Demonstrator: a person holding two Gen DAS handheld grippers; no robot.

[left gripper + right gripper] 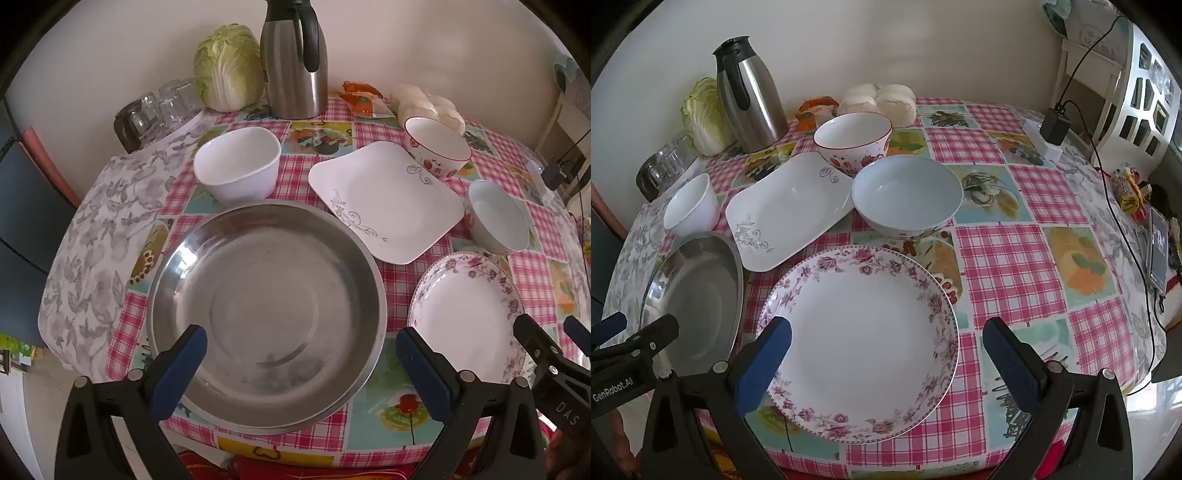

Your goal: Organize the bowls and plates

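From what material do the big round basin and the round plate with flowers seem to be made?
The big round basin looks like stainless steel with a brushed, semi-shiny finish: it is grey and carries blurred reflections and faint ring marks. The round plate with flowers looks like glazed ceramic or porcelain: smooth glossy white with a printed pink flower border. Melamine cannot be ruled out by sight alone.

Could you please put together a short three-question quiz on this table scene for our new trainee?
1. True or false: the left hand-held gripper is closed on the steel basin.
2. Which dish lies under the right hand-held gripper? A) square plate B) floral round plate C) blue bowl
3. How many bowls, not counting the basin, stand on the table?

Key:
1. False; it is open and holds nothing.
2. B, the floral round plate.
3. Three: the white bowl, the strawberry bowl and the blue bowl.
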